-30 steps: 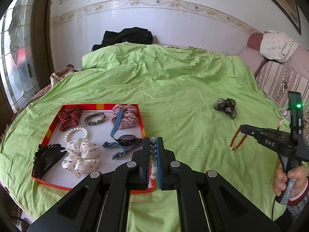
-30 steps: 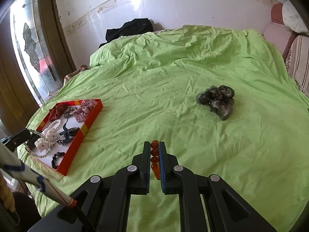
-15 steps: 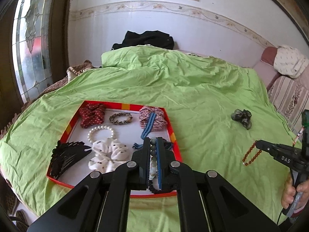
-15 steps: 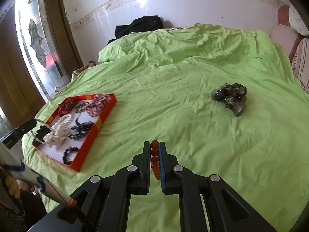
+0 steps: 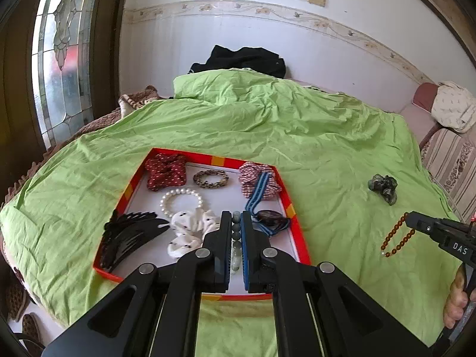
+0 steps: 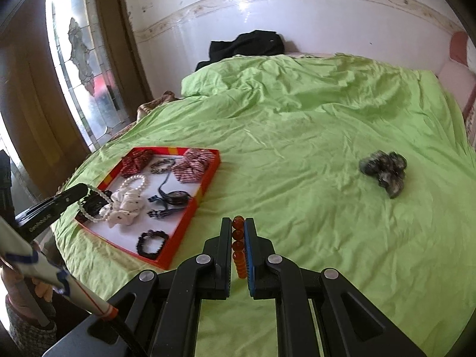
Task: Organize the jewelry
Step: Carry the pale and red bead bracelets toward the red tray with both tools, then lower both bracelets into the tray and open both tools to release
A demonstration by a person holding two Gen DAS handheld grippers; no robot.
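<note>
A red-rimmed tray (image 5: 297,238) with a white floor lies on the green bedspread; it also shows in the right wrist view (image 6: 208,178). It holds scrunchies, a pearl bracelet (image 5: 181,199), a black comb clip (image 5: 128,235) and other pieces. My left gripper (image 5: 236,218) is shut on a pale green bead bracelet (image 5: 236,232) and hangs it above the tray's near right part. My right gripper (image 6: 238,223) is shut on an amber bead bracelet (image 6: 238,244), held above the bedspread right of the tray; the bracelet dangles in the left wrist view (image 5: 397,238).
A dark grey scrunchie (image 5: 383,187) lies alone on the bedspread to the right, also in the right wrist view (image 6: 383,172). Black clothing (image 5: 244,59) sits at the far wall. A stained-glass door (image 5: 59,59) stands at left, a sofa (image 5: 446,154) at right.
Both grippers have moved left with their bracelets. The left gripper now hangs over the tray's near right part; the tray sits closer to centre in the right wrist view.
</note>
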